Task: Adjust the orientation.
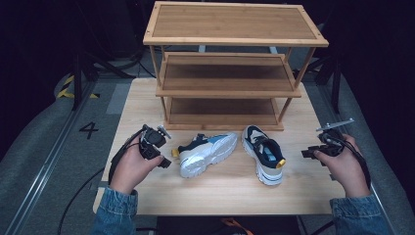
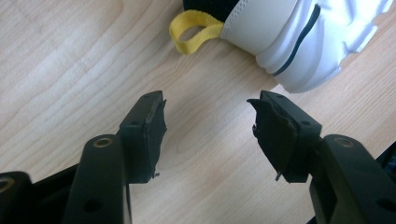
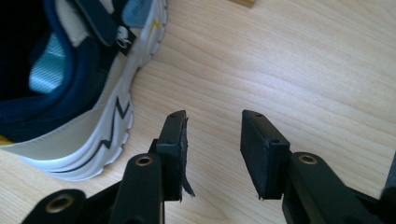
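High view: both hand-held grippers, left [image 1: 164, 147] and right [image 1: 309, 153], are hovering with jaws apart and empty, flanking the tipped shoe [image 1: 205, 153] and upright shoe [image 1: 264, 153] on the bench [image 1: 220, 196], probably lining up grasps.

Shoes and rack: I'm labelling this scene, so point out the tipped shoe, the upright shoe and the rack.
tipped shoe [image 1: 208, 155], high view, white sole
upright shoe [image 1: 264, 156], high view, its opening
rack [image 1: 235, 24], high view, top shelf board

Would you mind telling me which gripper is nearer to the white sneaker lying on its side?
Left. The left gripper sits just beside the heel of the white sneaker lying on its side, while the right gripper is far across, beyond the upright sneaker.
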`<state>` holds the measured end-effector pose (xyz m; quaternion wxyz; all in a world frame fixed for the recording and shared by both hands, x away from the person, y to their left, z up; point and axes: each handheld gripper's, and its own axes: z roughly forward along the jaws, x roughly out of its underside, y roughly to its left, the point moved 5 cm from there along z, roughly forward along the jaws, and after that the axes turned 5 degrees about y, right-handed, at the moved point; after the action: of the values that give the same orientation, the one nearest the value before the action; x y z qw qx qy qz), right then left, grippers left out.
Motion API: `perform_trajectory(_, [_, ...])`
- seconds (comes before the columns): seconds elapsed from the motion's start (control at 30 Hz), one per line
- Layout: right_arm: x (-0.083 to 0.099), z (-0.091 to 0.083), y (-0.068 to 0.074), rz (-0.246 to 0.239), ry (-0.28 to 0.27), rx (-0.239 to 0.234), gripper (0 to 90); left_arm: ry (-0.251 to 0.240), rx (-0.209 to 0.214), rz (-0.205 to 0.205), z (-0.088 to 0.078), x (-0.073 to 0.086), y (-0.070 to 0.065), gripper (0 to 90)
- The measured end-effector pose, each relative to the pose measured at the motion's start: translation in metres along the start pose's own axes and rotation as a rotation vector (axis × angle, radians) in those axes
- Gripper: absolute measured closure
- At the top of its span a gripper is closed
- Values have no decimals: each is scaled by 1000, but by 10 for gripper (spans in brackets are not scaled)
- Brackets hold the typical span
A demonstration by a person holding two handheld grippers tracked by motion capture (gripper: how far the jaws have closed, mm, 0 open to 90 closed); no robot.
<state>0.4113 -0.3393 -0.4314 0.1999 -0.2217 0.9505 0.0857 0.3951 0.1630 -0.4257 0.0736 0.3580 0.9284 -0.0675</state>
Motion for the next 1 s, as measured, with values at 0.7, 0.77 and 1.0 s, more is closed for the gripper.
perform_trajectory(0.7, [6,3,9,-30,-45,-51,627,-39,38,71,-12,-13,-24,524])
perform_trajectory(0.77, [5,3,9,-39,-41,-51,664,-60,32,69,-12,-18,-25,619])
perform_trajectory(1.0, [5,3,11,-66,-26,-38,682,-122,67,81,-11,-27,-38,787])
